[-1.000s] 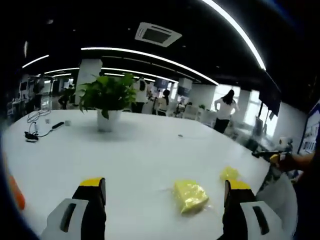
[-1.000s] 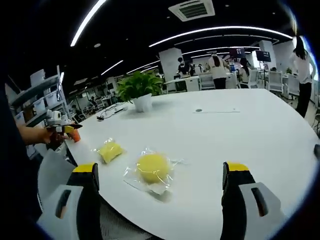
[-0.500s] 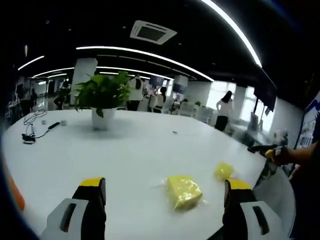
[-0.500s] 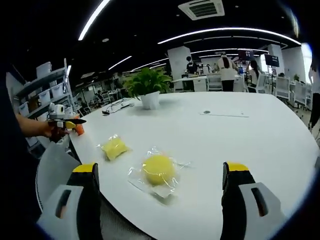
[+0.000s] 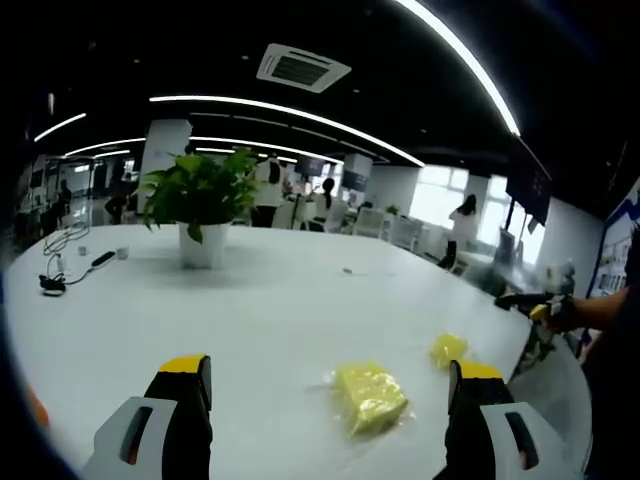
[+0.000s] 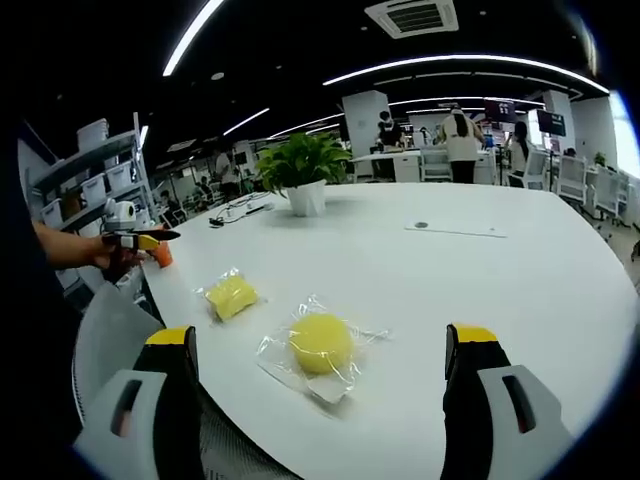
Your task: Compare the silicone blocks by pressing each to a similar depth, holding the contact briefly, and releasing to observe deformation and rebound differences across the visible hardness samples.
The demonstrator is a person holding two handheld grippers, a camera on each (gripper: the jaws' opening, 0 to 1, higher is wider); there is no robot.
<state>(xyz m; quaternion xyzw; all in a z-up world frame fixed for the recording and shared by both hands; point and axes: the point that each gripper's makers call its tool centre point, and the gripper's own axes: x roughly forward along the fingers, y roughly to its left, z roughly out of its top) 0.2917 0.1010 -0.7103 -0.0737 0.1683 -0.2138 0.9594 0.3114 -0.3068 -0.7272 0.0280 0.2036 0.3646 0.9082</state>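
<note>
Blocks unmoved | both tongs agape, aloft: left (image 5: 320, 400), right (image 6: 320, 395) | 2 bagged yellow blocks (image 6: 321, 344) on table (image 6: 480, 270)

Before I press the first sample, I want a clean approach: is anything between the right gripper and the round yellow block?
Nothing visible. The round block lies in its clear bag on the bare white table, ahead of the open right gripper. The other block sits apart, toward the left gripper; the plant is far behind.
</note>
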